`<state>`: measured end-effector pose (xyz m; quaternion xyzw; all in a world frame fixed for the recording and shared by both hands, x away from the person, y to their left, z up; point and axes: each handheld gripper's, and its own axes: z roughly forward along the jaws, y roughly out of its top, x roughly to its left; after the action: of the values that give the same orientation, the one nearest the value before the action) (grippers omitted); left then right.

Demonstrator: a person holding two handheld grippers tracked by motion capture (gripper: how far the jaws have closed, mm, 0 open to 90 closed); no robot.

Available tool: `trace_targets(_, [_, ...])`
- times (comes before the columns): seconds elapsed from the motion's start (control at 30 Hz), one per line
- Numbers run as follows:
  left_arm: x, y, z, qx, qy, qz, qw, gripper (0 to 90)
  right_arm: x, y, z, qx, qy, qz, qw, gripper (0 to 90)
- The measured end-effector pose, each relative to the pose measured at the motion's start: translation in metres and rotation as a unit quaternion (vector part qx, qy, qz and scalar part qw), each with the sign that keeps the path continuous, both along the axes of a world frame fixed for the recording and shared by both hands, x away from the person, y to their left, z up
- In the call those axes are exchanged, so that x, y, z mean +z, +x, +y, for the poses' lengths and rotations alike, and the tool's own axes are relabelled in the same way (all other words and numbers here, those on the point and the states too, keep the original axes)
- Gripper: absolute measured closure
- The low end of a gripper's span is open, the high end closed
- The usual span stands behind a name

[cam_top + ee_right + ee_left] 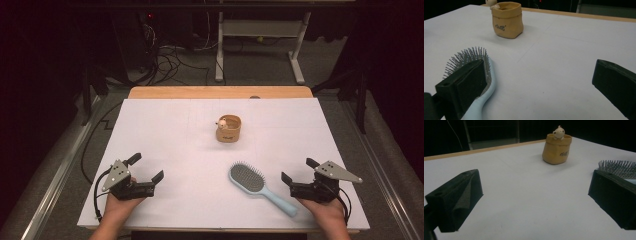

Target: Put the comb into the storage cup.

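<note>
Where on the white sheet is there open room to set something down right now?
Most of the white sheet is bare: the whole left half beyond the left gripper, and the right strip between the pouch and the right gripper. It is tighter front right, where the hairbrush lies beside that gripper.

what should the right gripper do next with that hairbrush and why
Probably swing the right gripper left and close on the hairbrush handle: its jaws stand wide open and empty, the light blue brush lies flat beside them, bristles up, untouched.
</note>
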<state>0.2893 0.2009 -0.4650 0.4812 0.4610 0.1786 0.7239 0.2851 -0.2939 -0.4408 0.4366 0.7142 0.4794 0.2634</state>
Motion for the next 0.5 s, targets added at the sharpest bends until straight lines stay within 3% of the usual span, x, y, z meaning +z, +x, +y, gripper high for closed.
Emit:
trace_targets(0.27, [0.0,0.0,-0.001,-0.001,0.002,0.004,1.0,0.3,-0.003,0.003,0.002,-0.007,-0.017,0.003,0.9998,0.1])
trace_targets(0.37, [-0.003,0.0,-0.002,-0.003,0.018,-0.001,0.9998,0.3,-0.004,0.008,0.004,-0.013,-0.02,0.016,0.9996,0.1])
trace_targets(0.5, [-0.004,0.002,-0.002,-0.007,0.009,0.011,0.9999,0.3,-0.007,0.014,0.004,-0.024,-0.031,0.039,0.9985,0.1])
